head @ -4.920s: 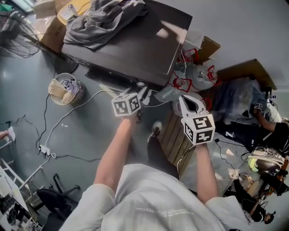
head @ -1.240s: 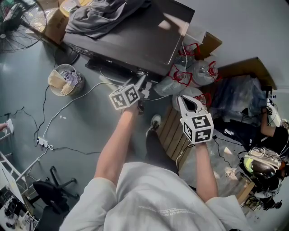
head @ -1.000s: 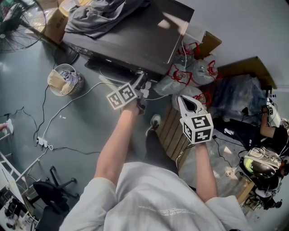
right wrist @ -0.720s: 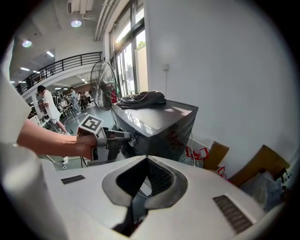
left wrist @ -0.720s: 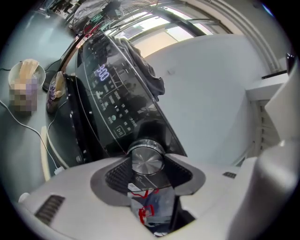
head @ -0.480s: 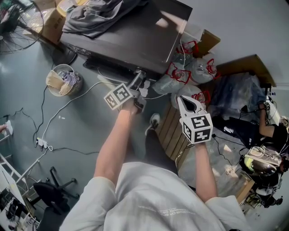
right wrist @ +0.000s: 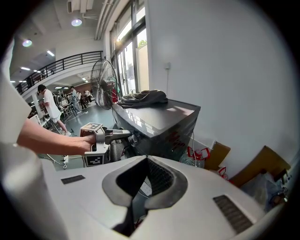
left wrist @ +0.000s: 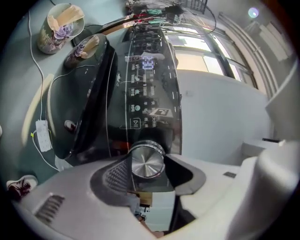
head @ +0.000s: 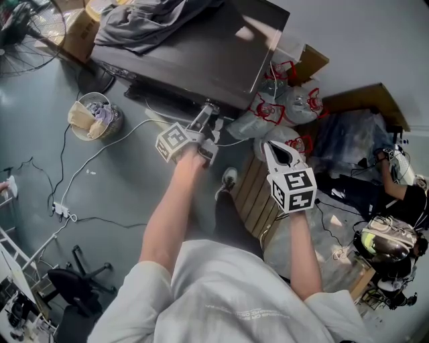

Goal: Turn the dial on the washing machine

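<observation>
The dark washing machine (head: 201,60) stands at the top of the head view with its control panel (left wrist: 147,84) facing me. Its silver dial (left wrist: 146,163) sits between the two pads of my left gripper (left wrist: 148,160), which is shut on it from both sides. In the head view the left gripper (head: 205,115) reaches the machine's front edge and hides the dial there. My right gripper (head: 268,146) hangs to the right of the machine, apart from it, shut and empty. In its own view the right gripper (right wrist: 146,161) shows its pads meeting, with the left gripper (right wrist: 127,136) at the panel beyond.
Grey clothes (head: 154,17) lie on the machine's lid. A basket of cloth (head: 94,119) and a power strip with cable (head: 62,211) are on the floor at left. Plastic bags (head: 285,107), cardboard boxes and a wooden pallet (head: 258,194) crowd the right side. A fan (head: 27,30) stands far left.
The left gripper has rolled about its own axis while on the dial; its marker cube now shows tilted. The hand stayed put. The right gripper has not moved.
</observation>
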A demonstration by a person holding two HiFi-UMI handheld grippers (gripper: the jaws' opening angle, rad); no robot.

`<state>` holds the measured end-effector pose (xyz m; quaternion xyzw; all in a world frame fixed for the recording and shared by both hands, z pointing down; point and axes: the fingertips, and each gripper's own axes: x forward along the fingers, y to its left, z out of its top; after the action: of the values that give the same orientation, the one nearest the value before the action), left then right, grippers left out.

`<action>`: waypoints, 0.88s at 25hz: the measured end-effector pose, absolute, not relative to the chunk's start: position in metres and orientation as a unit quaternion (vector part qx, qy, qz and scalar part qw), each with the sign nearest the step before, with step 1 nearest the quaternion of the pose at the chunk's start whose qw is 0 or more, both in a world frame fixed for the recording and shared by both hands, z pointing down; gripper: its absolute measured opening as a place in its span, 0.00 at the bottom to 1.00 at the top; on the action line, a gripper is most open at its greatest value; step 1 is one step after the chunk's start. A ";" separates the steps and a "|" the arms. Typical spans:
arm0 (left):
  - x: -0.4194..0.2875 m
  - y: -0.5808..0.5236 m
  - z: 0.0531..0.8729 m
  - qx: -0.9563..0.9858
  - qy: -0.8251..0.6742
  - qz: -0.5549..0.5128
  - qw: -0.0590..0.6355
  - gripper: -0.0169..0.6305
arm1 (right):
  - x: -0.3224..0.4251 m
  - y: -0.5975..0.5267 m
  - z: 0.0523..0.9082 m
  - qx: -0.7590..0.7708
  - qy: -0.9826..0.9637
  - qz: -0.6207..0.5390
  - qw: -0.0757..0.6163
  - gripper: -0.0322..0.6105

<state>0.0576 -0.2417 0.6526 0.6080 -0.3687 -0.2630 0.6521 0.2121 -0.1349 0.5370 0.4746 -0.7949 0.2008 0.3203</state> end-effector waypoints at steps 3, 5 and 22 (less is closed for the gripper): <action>0.058 -0.241 0.652 0.599 -0.362 -0.275 0.659 0.37 | 0.211 -0.134 0.535 0.476 -0.794 0.199 0.321 0.07; 0.057 -0.240 0.652 0.596 -0.362 -0.280 0.659 0.37 | 0.210 -0.133 0.533 0.479 -0.794 0.196 0.319 0.07; -0.066 -0.229 0.559 0.819 -0.486 0.062 0.300 0.08 | 0.171 -0.140 0.424 0.553 -0.786 0.069 0.269 0.07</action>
<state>-0.0663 -0.2289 0.5589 0.8187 -0.4857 0.0617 0.3000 0.1714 -0.1403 0.4245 0.5530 -0.7857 0.0691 0.2687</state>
